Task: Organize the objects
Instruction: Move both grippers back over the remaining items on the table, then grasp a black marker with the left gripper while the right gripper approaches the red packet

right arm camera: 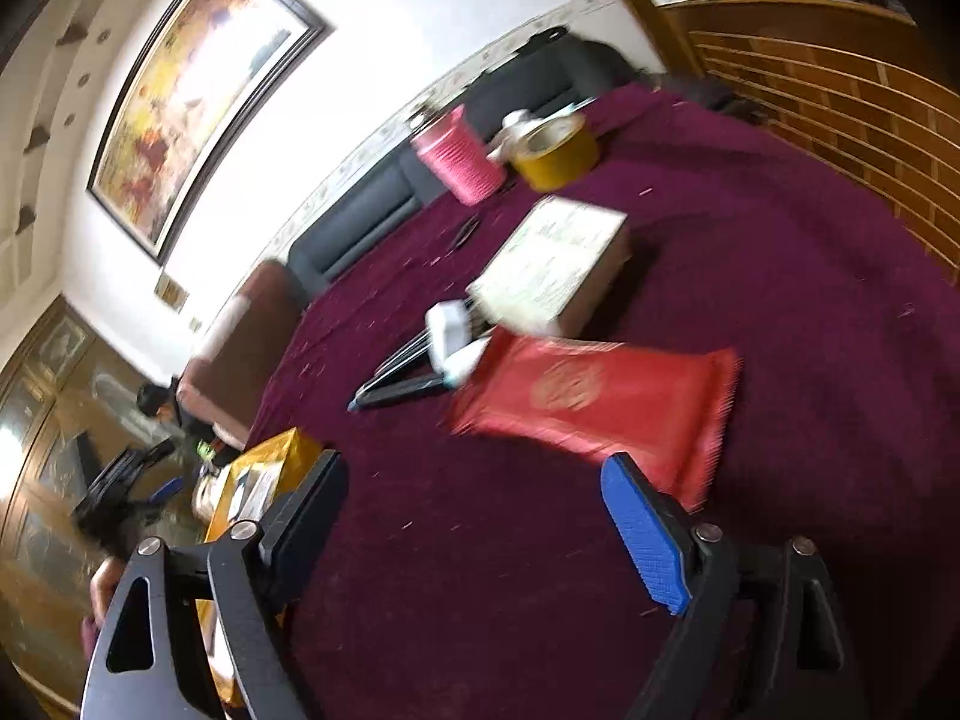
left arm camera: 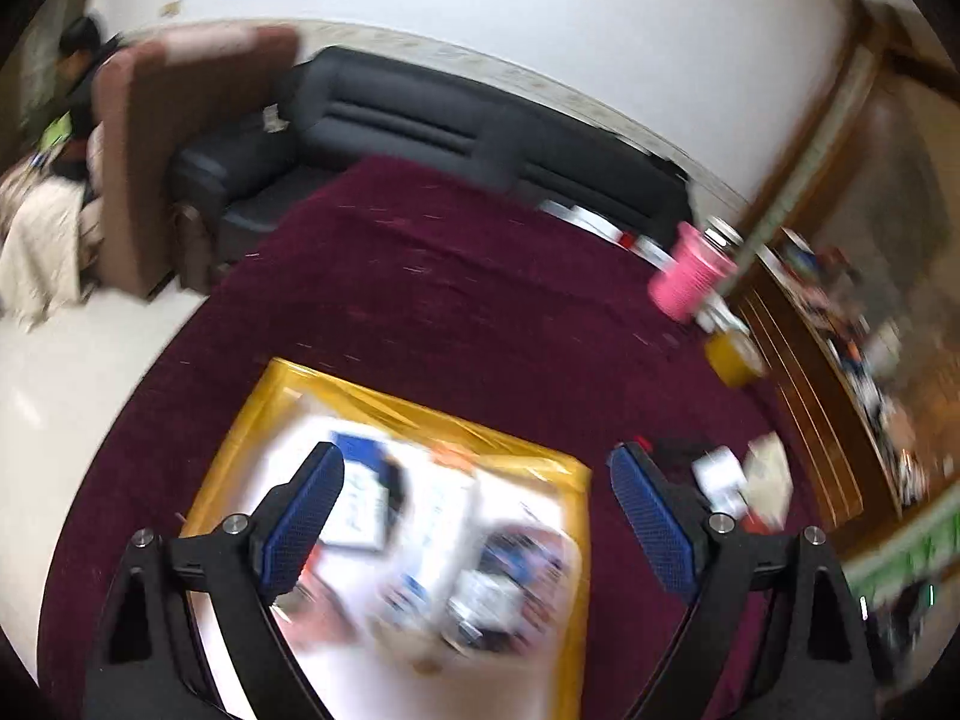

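Red packet (right arm camera: 591,411) lies on our maroon worktop (right arm camera: 780,252), just beyond our right tongs (right arm camera: 474,516), long axis running left to right; both right and left tongs (left arm camera: 477,516) gape, released and empty.

I am looking at a white wall (right arm camera: 372,48) carrying a large framed painting (right arm camera: 192,96); below it a black sofa (left arm camera: 456,132) and a brown armchair (left arm camera: 174,138) are standing, with wooden slatted panelling (right arm camera: 840,96) rising alongside and pale floor (left arm camera: 66,372) showing.
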Tool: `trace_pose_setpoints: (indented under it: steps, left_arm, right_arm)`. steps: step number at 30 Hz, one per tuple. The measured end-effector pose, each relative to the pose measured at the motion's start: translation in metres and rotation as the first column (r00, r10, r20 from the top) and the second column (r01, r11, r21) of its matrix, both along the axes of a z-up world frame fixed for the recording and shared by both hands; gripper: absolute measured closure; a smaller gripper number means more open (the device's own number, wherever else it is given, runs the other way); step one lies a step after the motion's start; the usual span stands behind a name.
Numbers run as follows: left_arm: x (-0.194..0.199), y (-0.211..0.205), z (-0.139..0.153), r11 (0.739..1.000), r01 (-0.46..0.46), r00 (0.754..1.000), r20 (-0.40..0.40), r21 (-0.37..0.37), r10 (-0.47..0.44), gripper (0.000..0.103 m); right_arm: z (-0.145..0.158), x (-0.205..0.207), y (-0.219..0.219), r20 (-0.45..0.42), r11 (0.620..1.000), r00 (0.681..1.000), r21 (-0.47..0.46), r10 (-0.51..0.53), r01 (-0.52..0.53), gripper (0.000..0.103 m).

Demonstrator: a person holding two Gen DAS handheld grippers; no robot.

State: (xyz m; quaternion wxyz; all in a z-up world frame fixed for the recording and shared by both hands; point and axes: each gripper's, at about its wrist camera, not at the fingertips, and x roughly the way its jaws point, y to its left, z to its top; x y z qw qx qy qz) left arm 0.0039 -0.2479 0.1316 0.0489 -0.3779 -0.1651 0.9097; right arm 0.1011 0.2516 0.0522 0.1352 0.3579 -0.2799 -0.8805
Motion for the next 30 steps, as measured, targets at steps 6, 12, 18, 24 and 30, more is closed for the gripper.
trace_pose_setpoints:
  steps: [6, 12, 18, 24, 30]
  left_arm:
    - [0.037, 0.102, -0.007, 0.966, 0.259, 0.966, 0.010, 0.023, -0.259, 0.010]
    - [0.047, 0.174, -0.032, 0.924, 0.383, 0.922, 0.069, -0.019, -0.381, 0.010]
    - [0.031, 0.190, -0.036, 0.904, 0.405, 0.914, 0.102, -0.137, -0.394, 0.010]
    - [-0.010, 0.220, -0.034, 0.772, 0.510, 0.853, 0.112, -0.380, -0.509, 0.010]
    - [-0.067, 0.267, -0.073, 0.596, 0.623, 0.767, 0.246, -0.506, -0.593, 0.057]
  right_arm:
    - [-0.008, -0.028, 0.033, 0.034, 0.994, 0.998, 0.092, -0.062, 0.058, 0.012]
    - [-0.018, -0.076, 0.022, 0.104, 0.982, 0.995, 0.186, 0.008, -0.027, 0.012]
    - [-0.030, -0.120, 0.004, 0.169, 0.961, 0.983, 0.250, 0.075, -0.117, 0.012]
    - [-0.041, -0.121, -0.016, 0.148, 0.954, 0.973, 0.219, 0.176, -0.206, 0.011]
    - [-0.045, -0.115, 0.004, 0.102, 0.974, 0.978, 0.114, 0.184, -0.195, 0.010]
